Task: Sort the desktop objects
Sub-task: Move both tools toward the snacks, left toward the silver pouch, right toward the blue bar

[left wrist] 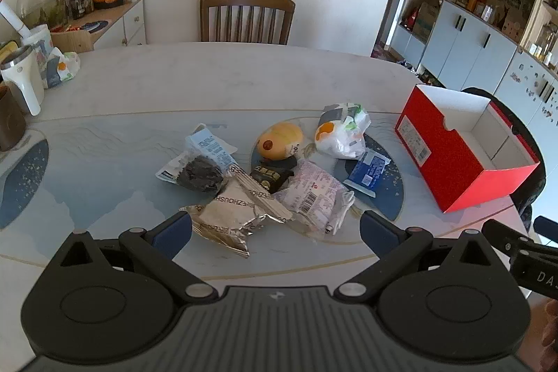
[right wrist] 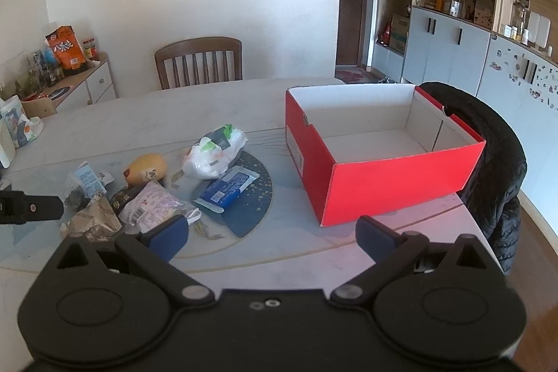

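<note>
Snack packets [left wrist: 265, 176] are heaped mid-table, unsorted; the start of sorting is judged to be in hand. The left gripper [left wrist: 275, 229] is held wide and empty just before the foil packet [left wrist: 237, 215]. The right gripper [right wrist: 272, 237] is likewise spread wide, holding nothing, near the red box [right wrist: 376, 176], which is seen empty. Next, one packet must be singled out, since the packets overlap. A chair [left wrist: 246, 16] stands beyond.

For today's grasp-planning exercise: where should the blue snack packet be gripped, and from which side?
Grip the blue snack packet across its narrow width near the middle, coming from above with the right hand-held gripper. It lies flat on the table, its long sides clear of neighbours.
</note>
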### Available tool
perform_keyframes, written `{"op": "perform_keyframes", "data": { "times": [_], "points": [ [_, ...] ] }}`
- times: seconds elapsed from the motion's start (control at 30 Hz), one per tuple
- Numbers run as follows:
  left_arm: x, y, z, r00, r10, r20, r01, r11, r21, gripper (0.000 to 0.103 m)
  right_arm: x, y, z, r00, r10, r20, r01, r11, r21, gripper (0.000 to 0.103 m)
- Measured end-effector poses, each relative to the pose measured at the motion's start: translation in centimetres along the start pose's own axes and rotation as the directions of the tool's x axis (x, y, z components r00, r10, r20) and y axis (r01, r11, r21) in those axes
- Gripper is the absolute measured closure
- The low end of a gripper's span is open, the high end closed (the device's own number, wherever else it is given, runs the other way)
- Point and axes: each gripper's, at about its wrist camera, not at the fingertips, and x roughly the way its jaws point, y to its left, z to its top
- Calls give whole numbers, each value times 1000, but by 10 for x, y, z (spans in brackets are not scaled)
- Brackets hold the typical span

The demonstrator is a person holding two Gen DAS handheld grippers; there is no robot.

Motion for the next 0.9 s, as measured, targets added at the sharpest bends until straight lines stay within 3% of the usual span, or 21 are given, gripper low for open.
{"op": "perform_keyframes", "data": {
  "times": [0.6, 0.77, 0.9],
  "points": [
    [1, 29, 6, 998, -63, 7, 63, 997, -37, 0, 0, 30, 5, 999, 33, 32, -32, 999, -31, 1],
    [-1, 41, 11, 994, -104, 39, 104, 995, -1, 0, 0, 43, 5, 996, 76, 47, -75, 997, -24, 1],
    [3, 53, 16, 992, -119, 45, 116, 992, 58, 0, 3, 54, 5, 996, 66, 62, -65, 998, -19, 1]
  ]
}}
